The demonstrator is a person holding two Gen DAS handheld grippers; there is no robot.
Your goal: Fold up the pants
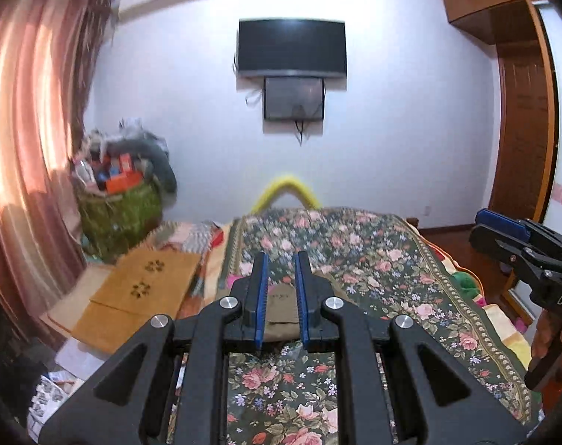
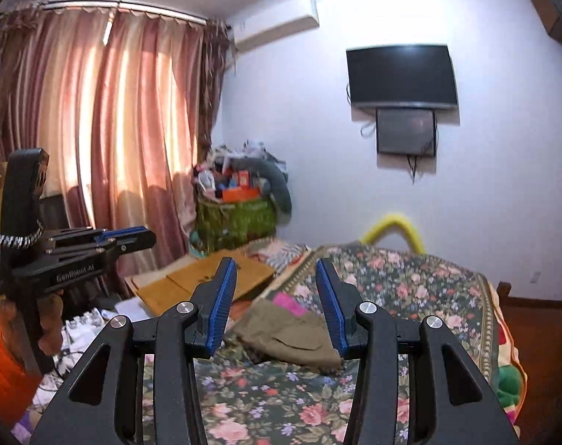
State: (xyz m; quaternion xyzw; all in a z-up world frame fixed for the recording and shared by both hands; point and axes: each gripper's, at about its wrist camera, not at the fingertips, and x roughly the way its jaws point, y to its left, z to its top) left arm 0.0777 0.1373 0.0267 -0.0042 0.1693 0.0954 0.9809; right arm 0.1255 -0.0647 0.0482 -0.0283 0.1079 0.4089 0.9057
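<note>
Olive-brown pants (image 2: pixel 292 337) lie bunched in a small heap on the floral bedspread (image 2: pixel 403 289). In the left wrist view the pants (image 1: pixel 281 311) show between and below my fingers. My left gripper (image 1: pixel 281 259) is open with a narrow gap, held above the pants and empty; it also shows from the side in the right wrist view (image 2: pixel 132 237). My right gripper (image 2: pixel 275 265) is wide open and empty, above the near edge of the pants; it shows at the right in the left wrist view (image 1: pixel 492 222).
Cardboard sheets (image 1: pixel 140 289) lie left of the bed. A green basket (image 2: pixel 236 218) piled with clutter stands by the pink curtains (image 2: pixel 95 129). A TV (image 1: pixel 291 46) hangs on the far wall. A wooden wardrobe (image 1: pixel 522 129) stands to the right. A pink cloth (image 2: pixel 288 302) lies behind the pants.
</note>
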